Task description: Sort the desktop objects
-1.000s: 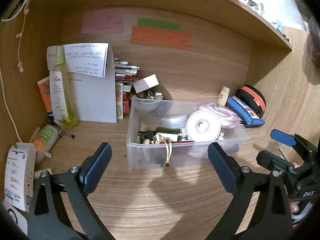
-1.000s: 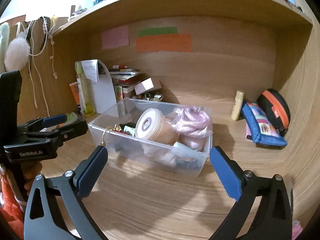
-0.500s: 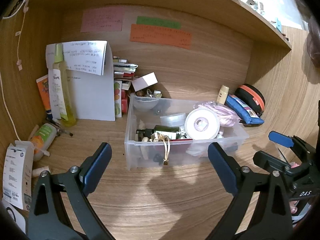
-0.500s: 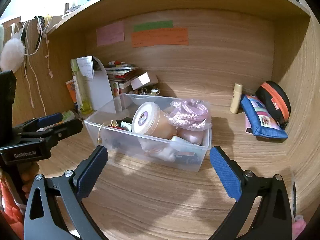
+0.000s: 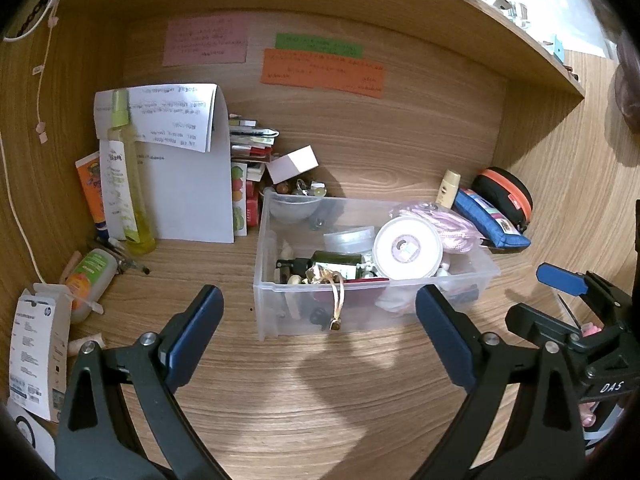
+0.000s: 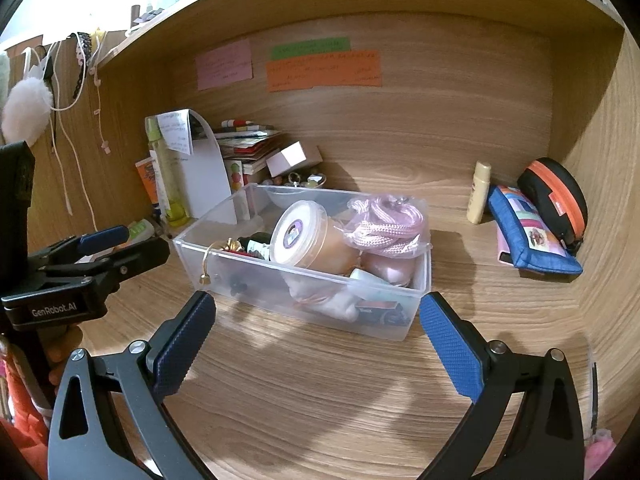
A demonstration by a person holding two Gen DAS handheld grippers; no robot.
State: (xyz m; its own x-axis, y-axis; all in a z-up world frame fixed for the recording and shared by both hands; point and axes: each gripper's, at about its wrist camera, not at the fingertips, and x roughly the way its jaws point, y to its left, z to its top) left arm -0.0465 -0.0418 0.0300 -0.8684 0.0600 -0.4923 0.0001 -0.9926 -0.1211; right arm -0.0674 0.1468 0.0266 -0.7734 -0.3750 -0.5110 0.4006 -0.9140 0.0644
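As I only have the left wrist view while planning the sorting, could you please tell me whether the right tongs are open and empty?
Observer: Yes. The right wrist view shows the right tongs wide open, holding nothing.
Operator: Is the round white-lidded tub in the clear plastic bin upright?
Observer: No, it lies tilted on its side, showing a peach-coloured body.
Operator: Does anything hang by the wooden left wall, nearer to us?
Observer: A white fluffy pompom hangs there.
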